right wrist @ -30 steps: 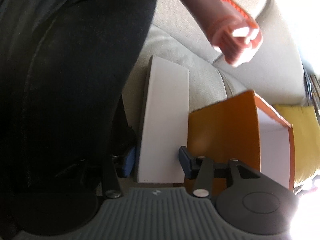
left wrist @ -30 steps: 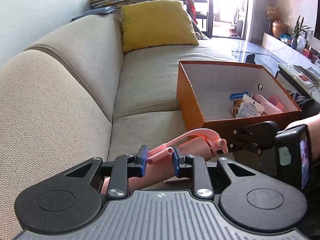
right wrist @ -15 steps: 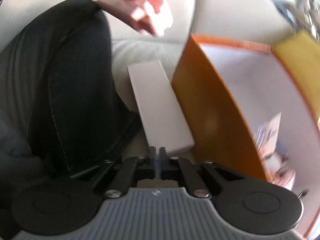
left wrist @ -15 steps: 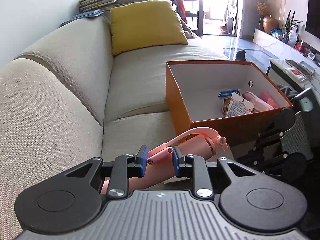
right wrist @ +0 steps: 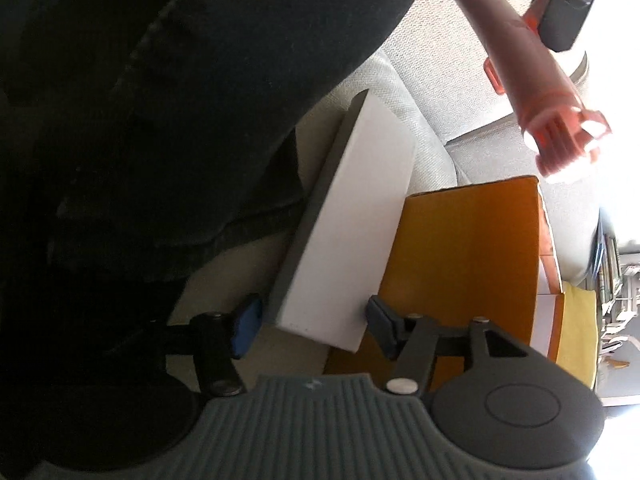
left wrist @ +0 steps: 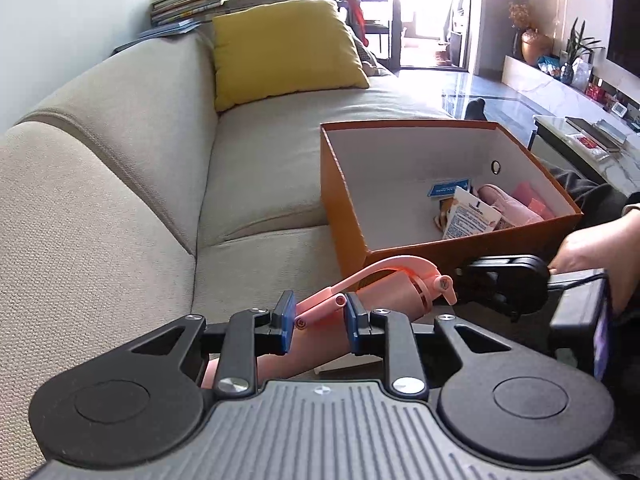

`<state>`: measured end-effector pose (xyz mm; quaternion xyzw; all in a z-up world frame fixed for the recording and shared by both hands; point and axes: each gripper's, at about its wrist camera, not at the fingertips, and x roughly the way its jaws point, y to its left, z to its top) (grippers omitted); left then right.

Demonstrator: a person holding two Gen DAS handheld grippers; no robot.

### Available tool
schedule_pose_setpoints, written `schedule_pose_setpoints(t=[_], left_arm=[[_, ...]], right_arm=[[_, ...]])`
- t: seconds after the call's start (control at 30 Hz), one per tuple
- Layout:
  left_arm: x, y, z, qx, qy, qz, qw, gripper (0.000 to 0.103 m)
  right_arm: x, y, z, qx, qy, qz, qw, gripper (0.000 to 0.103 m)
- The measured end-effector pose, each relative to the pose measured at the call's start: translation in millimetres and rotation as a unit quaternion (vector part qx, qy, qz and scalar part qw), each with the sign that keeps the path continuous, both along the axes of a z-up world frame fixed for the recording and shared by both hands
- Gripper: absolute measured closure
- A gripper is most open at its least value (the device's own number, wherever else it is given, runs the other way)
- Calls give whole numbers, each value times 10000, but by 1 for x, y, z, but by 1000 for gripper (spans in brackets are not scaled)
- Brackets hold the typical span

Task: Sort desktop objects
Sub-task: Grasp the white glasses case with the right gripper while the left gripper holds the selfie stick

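My left gripper [left wrist: 318, 322] is shut on a pink lever-handled tool [left wrist: 400, 292], held just above the sofa seat in front of the orange box [left wrist: 344, 196]. In the right wrist view the same pink tool [right wrist: 536, 92] hangs at the upper right. My right gripper [right wrist: 314, 322] has its jaws opening wide, one on each side of the near end of a flat white box [right wrist: 352, 220]. The pads do not press on it. The white box lies on the sofa, leaning against the orange box [right wrist: 468, 260].
The orange box holds a blue card [left wrist: 448, 188], a printed packet [left wrist: 472, 216] and pink items [left wrist: 516, 204]. A person's dark trouser leg [right wrist: 160, 120] fills the left of the right wrist view. A yellow cushion [left wrist: 284, 48] leans on the sofa back; a low table [left wrist: 592, 136] stands far right.
The right gripper was shut and empty just short of the white box half a second ago; now it is rolled and wide open around the box's end. The left gripper still grips the pink tool.
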<state>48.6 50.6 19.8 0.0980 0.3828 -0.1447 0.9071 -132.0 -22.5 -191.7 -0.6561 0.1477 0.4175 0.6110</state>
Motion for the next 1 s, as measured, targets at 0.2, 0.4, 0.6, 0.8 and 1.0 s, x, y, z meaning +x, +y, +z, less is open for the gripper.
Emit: schedule_pose_setpoints(t=[0.2, 0.4, 0.6, 0.8, 1.0], left_arm=[[-4, 0, 2, -65, -10, -1, 10000, 73], [-2, -2, 9, -84, -25, -119, 9999, 74], [-4, -11, 3, -224, 45, -170, 9996, 74], [0, -22, -4, -74, 165, -341, 9993, 74], [-8, -21, -10, -15, 101, -391, 9992, 74]], right_arm=[[-16, -4, 20, 347, 326, -410, 9980, 61], [7, -25, 78, 1190, 2481, -1757, 9452, 67], [47, -52, 79, 1215, 3851, -3241, 8555, 71], [18, -25, 81, 981, 3086, -2630, 9088, 70], [-2, 0, 82, 1351, 2792, -2519, 9167, 69]])
